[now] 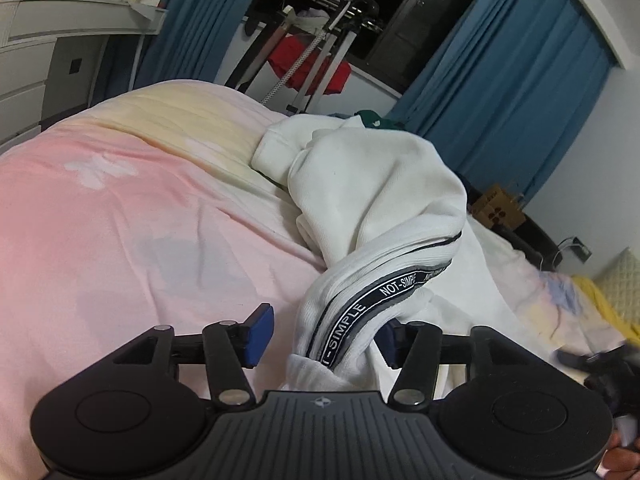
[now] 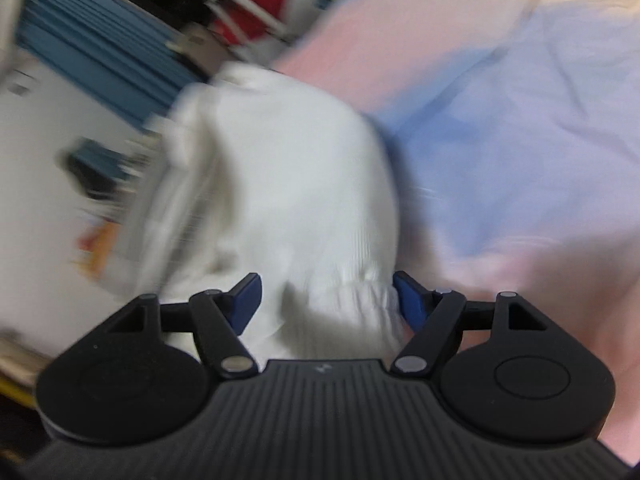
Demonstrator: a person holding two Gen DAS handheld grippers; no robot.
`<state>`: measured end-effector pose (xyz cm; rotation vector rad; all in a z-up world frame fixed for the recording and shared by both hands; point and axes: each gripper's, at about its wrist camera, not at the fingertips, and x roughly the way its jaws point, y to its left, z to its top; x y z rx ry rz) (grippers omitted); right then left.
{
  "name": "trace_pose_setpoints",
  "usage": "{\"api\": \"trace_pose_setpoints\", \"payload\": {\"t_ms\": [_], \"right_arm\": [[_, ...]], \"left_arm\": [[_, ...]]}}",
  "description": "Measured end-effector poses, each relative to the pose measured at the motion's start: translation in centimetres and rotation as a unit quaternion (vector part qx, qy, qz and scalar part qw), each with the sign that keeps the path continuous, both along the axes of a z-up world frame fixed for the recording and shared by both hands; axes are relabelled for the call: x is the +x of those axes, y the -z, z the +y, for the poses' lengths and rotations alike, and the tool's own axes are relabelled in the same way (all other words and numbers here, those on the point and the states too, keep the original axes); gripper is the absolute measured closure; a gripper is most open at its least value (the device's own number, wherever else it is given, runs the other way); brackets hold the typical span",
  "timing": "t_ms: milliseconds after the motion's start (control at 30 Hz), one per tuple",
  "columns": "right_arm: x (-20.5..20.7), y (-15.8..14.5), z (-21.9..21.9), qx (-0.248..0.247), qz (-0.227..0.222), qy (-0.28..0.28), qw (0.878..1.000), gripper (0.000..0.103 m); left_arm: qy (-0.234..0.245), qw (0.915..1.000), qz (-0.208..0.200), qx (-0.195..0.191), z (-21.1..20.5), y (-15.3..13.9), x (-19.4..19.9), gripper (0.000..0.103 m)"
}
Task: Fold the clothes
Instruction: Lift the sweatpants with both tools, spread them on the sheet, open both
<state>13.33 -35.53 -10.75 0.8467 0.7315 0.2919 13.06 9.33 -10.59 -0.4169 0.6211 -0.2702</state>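
A white ribbed garment (image 1: 376,184) lies bunched on the pink bed sheet (image 1: 120,216). Its black band printed "NOT-SIMPLE" (image 1: 380,300) runs down between the blue pads of my left gripper (image 1: 326,336), which is open; the cloth rests against the right pad. The right wrist view is motion-blurred. There the same white garment (image 2: 280,184) sits between the spread blue pads of my right gripper (image 2: 328,300), which is open, with gathered cloth near the right pad (image 2: 408,300).
Blue curtains (image 1: 500,88) hang behind the bed. A drying rack (image 1: 312,48) with a red garment stands by the dark window. White drawers (image 1: 36,52) stand at the far left. A cardboard box (image 1: 498,208) sits at the right.
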Motion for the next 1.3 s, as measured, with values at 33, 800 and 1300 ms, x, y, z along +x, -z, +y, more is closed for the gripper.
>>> {"api": "trace_pose_setpoints", "payload": {"t_ms": [33,800,1300], "right_arm": [[-0.4,-0.5,-0.1,0.015,-0.016,-0.004,1.0,0.029],[-2.2,-0.1,3.6,-0.008,0.011,-0.01,1.0,0.057],[4.0,1.7,30.6,0.179,-0.004,-0.197,0.964,0.07]], "left_arm": [[0.0,1.0,0.0,-0.001,0.0,0.0,0.0,0.044],[-0.017,0.9989,-0.012,-0.043,3.0,-5.3,2.0,0.087],[-0.13,0.9857,-0.043,0.099,22.6,-18.2,11.7,0.088]]}}
